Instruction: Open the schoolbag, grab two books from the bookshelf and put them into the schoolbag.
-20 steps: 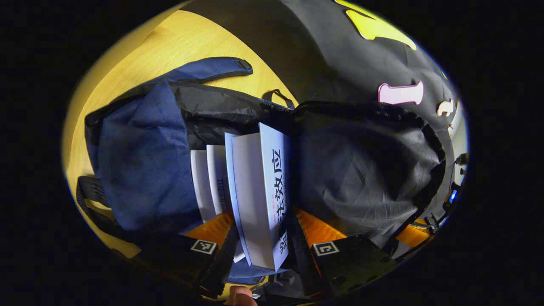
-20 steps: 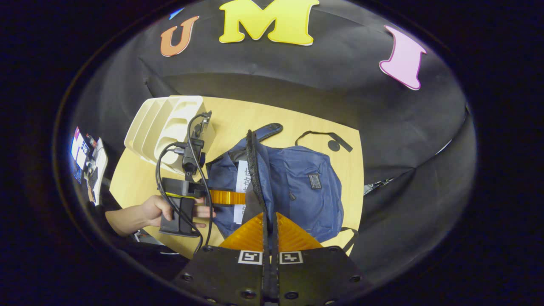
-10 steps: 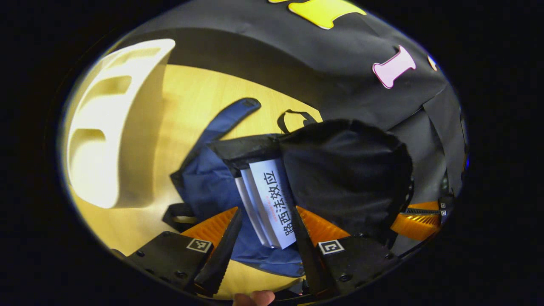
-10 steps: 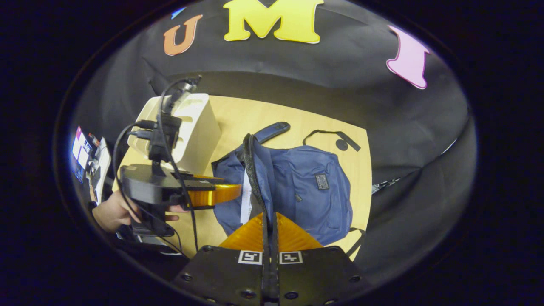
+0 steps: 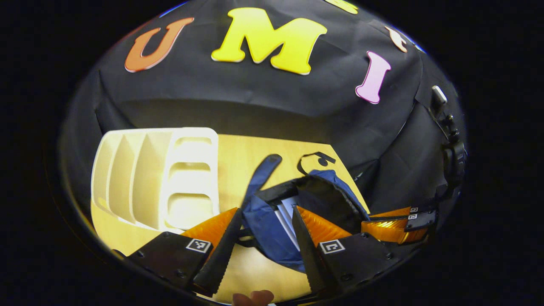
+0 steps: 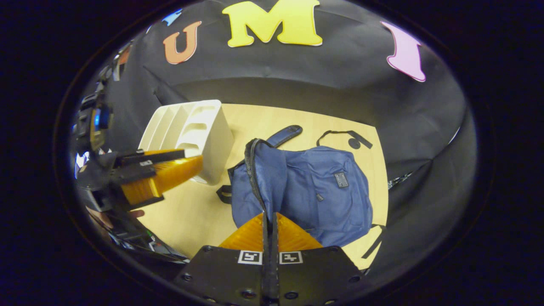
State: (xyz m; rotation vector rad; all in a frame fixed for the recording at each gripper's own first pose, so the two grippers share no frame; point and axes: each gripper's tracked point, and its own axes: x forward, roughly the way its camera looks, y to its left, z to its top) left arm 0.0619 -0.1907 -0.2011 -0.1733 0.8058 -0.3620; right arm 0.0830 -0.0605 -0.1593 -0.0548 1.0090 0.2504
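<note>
The left hand-held gripper (image 5: pixel 263 238) is built from two black plates, each marked with a small square black-and-white tag and dotted with round screw holes. Ribbed, translucent wedges are fixed ahead of the plates, and the inner edges of the fingers (image 5: pixel 221 255) are seen to be serrated. The same black plates, paired tags and ribbed wedges are shown on the right hand-held gripper (image 6: pixel 270 238). Black cables are carried above it.

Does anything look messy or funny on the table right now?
Nothing is spilled or broken. The schoolbag lies flat on the table with its mouth pulled up by the right tool, which is pinching the zipper edge. White books peek from the opening. The bookshelf has no books in its slots that show.
</note>
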